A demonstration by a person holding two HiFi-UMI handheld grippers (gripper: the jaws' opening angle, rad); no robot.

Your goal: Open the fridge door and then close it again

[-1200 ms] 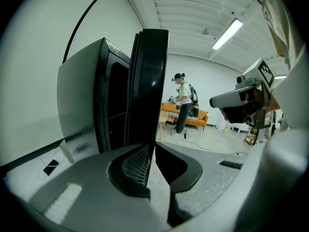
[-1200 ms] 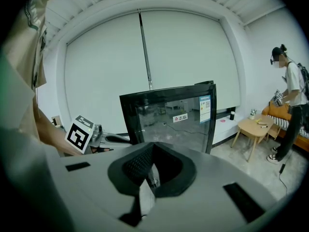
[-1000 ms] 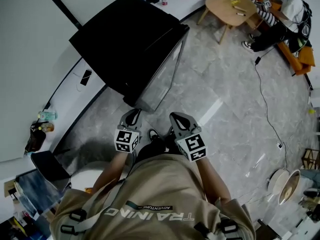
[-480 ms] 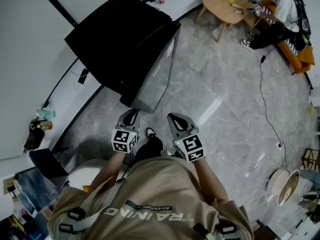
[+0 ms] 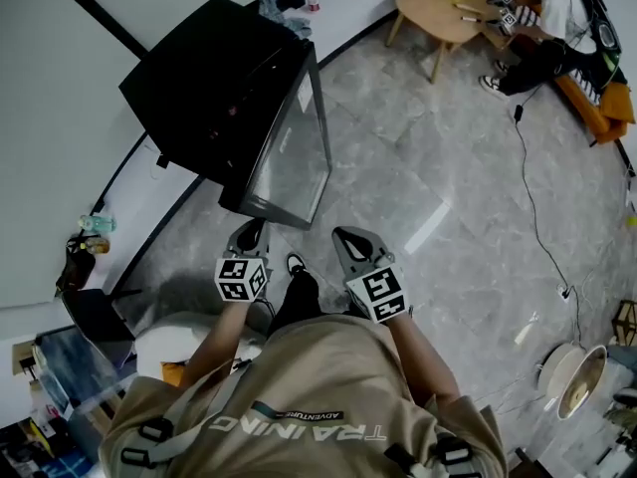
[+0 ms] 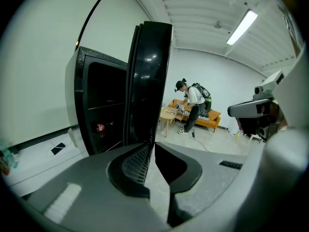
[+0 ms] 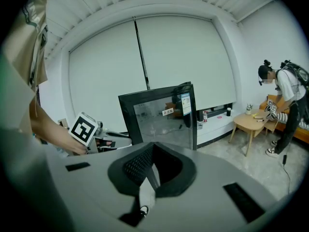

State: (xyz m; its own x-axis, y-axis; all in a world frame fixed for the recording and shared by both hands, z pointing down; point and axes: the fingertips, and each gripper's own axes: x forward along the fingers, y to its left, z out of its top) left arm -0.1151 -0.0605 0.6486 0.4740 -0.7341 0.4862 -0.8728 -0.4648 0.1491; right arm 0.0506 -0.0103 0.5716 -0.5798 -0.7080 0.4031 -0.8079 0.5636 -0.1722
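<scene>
Half of the job looks done: the fridge point(image 5: 204, 83) stands at the left against the wall, and its door point(image 5: 289, 157) is swung well out from the cabinet, so the opening is made and the closing is what remains.

Just right of the cabinet, the left gripper point(image 5: 249, 235) sits near the door's free edge but apart from it. Its jaws have just been closing a little and are almost together, with nothing between them. Further right, the right gripper point(image 5: 353, 242) is also off the door, its jaws together on nothing. To shut the door, one of them will likely have to press on it and swing it back.

From above, the head view gives both grippers and the door's angle. Only the left gripper view takes the door edge-on and looks into the dark shelves, where a small red thing point(image 6: 100, 127) sits. Only the right gripper view shows the door's glass face with its labels. At the far right, a person point(image 5: 557, 18) bends by a low wooden table point(image 5: 443, 8), well apart from the fridge.
</scene>
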